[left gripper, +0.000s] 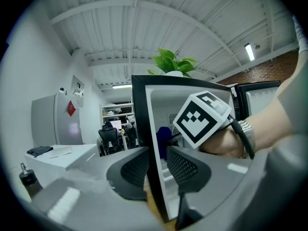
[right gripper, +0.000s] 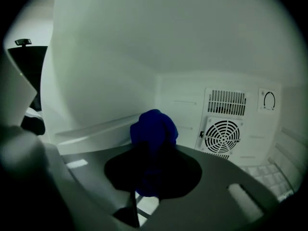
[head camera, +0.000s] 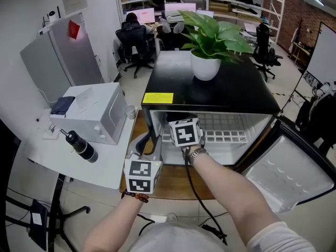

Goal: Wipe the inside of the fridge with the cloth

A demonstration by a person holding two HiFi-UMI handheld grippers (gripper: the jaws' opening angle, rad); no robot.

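A small black fridge [head camera: 220, 93] stands open, white inside. My right gripper [right gripper: 153, 165] reaches into it, shut on a bunched blue cloth [right gripper: 153, 131]. The cloth hangs close to the left inner wall [right gripper: 106, 81], short of the back corner; I cannot tell whether it touches. In the head view only that gripper's marker cube [head camera: 185, 132] shows in the fridge mouth. My left gripper [left gripper: 156, 170] straddles the front edge of the fridge's left side wall [left gripper: 143, 124], one pad outside and one inside, pressed on it. The blue cloth [left gripper: 163, 137] shows past it.
A potted plant [head camera: 210, 46] sits on the fridge top. The fridge door [head camera: 286, 172] hangs open at the right. A fan grille [right gripper: 223, 135] is on the back wall and a wire shelf [head camera: 226, 127] lies inside. A white table at the left holds a white box [head camera: 97, 112] and a black bottle [head camera: 81, 146].
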